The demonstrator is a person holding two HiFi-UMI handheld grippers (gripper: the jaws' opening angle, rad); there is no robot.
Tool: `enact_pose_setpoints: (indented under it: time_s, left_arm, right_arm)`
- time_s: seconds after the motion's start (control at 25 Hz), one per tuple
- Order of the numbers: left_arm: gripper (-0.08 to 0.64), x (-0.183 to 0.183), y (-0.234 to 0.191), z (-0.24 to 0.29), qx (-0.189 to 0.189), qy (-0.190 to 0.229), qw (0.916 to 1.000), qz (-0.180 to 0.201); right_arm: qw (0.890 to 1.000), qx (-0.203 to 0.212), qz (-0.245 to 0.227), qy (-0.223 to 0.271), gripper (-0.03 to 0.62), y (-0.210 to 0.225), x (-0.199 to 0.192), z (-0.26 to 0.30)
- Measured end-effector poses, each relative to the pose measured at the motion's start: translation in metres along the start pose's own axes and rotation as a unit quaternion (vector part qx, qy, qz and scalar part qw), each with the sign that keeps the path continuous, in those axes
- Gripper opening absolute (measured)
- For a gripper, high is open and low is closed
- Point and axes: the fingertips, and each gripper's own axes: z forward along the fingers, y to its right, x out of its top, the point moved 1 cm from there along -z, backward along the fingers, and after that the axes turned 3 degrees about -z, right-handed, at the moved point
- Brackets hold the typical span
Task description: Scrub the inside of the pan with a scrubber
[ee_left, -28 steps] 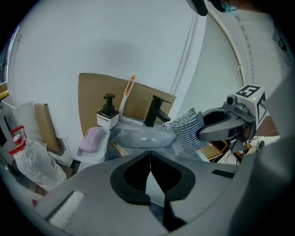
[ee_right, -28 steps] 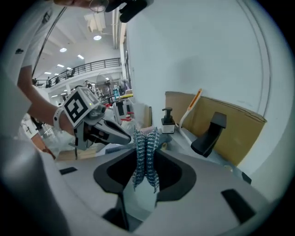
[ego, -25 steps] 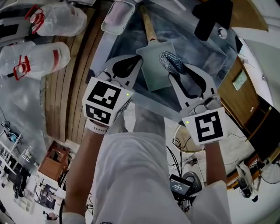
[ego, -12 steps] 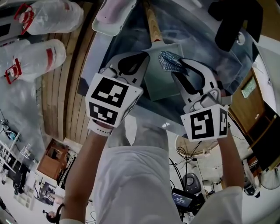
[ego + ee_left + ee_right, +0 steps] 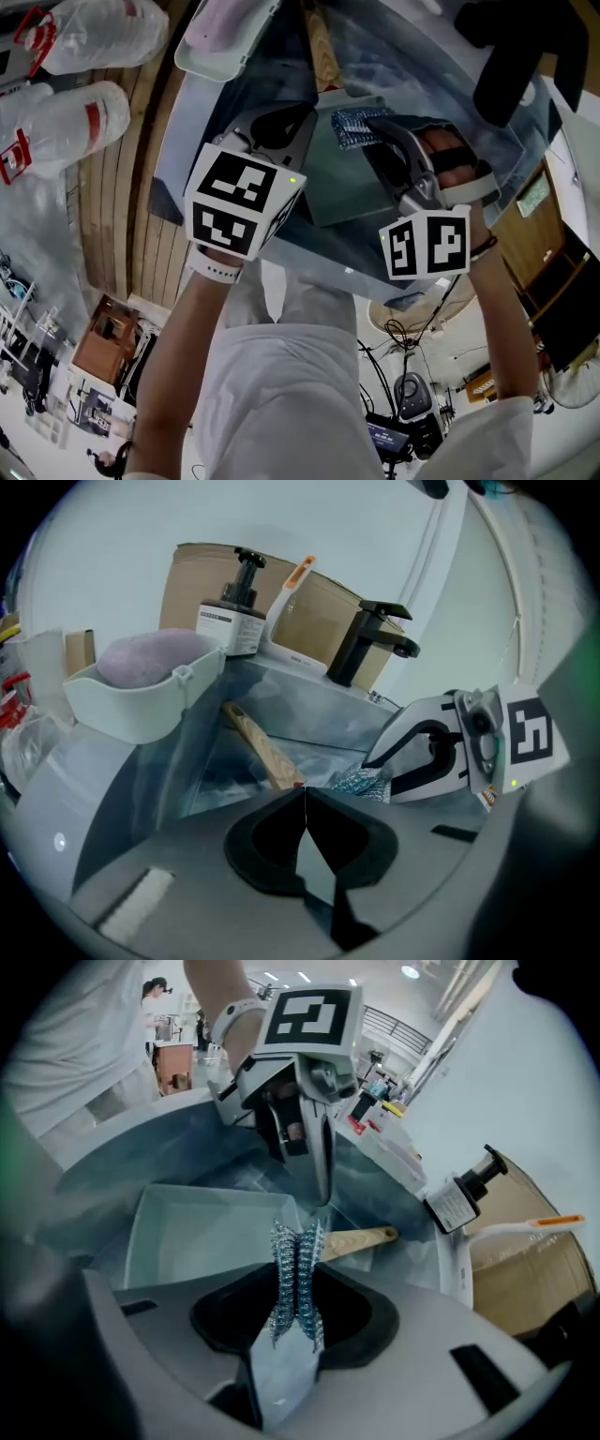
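Your right gripper is clamped on the scrubber, a wad of silvery-blue mesh pinched into a narrow fold between the jaws. It hangs over the pan, a pale square pan lying in the sink. The pan's wooden handle runs off toward 12 o'clock in the head view. I can't tell whether the mesh touches the pan floor.

Your left gripper has its jaws pressed together with nothing between them. From the right gripper view it stands at 12 o'clock, over the pan's far corner where the handle joins. Its tips point down just beside the scrubber, and it is the nearest thing in your way. No view shows whether it touches the pan.

Around the sink, in the head view:
- A black faucet stands at 1 o'clock, over the far right of the basin.
- A white tray sits at the sink's rim at 11 o'clock and holds a pink sponge.
- Two white plastic bags lie at 10 o'clock beside wooden slats, well apart from the pan.

In the left gripper view, a pump bottle at 11 o'clock and an orange-handled brush at 12 o'clock stand behind the sink. Both stand in front of a sheet of cardboard.
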Motion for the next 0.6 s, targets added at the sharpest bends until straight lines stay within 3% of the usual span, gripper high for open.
enact_pose_setpoints:
  time_s: [0.4,0.6]
  left_arm:
    - [0.006,-0.009,-0.018,0.023,0.016,-0.036,0.9992,0.011]
    - [0.006,-0.021,-0.018,0.028,0.008,-0.066,0.9977,0.015]
  right_arm:
    - [0.994,0.033,-0.098,-0.019,0.117,-0.01,-0.01,0.036]
    - [0.993,0.038,-0.107,-0.021,0.117,-0.015,-0.012,0.045]
